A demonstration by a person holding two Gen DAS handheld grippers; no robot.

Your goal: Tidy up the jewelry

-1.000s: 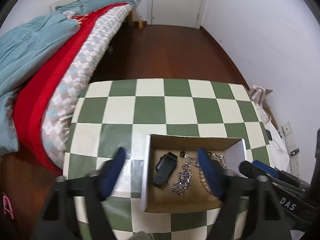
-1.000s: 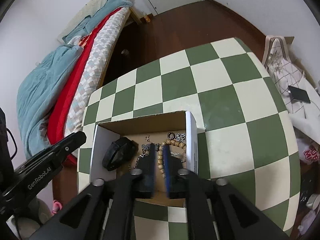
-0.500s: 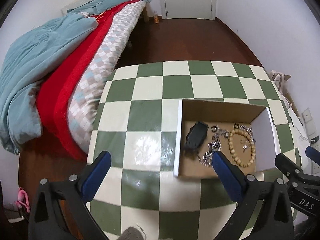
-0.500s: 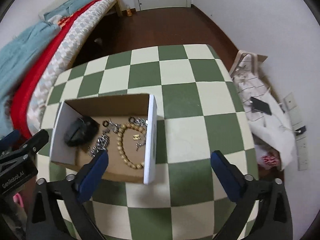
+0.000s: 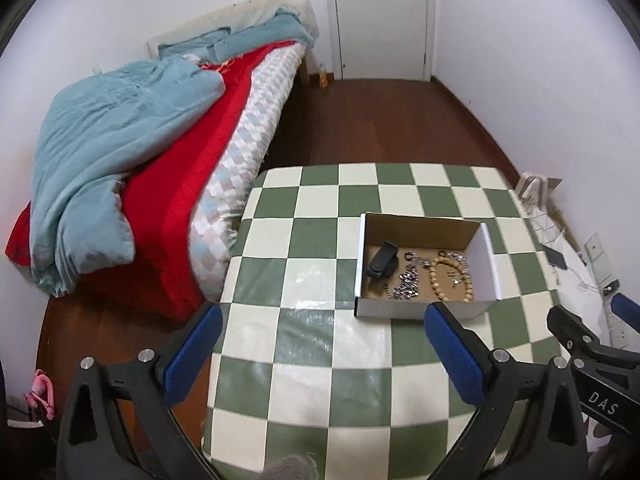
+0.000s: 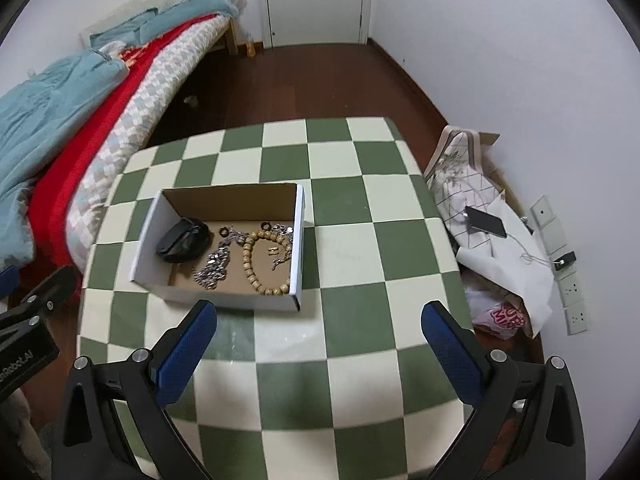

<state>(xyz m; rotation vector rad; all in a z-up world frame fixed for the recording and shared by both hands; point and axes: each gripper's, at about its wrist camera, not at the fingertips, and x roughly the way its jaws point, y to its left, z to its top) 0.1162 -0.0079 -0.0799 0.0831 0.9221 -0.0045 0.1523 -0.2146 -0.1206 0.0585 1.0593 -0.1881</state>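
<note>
Both tongs hang spread wide above the table's (image 6: 348, 240) near edge, gripping nothing: our left tongs (image 5: 318, 354) toward the bed-side corner, our right tongs (image 6: 320, 354) nearer the middle. We see the cardboard box (image 6: 298, 240) sitting well in from the table's edges. Inside it lie a wooden bead bracelet (image 6: 256, 268), a tangled silver chain (image 6: 212, 266), a small dark ring (image 6: 224, 232) and a black case (image 6: 182, 240).
</note>
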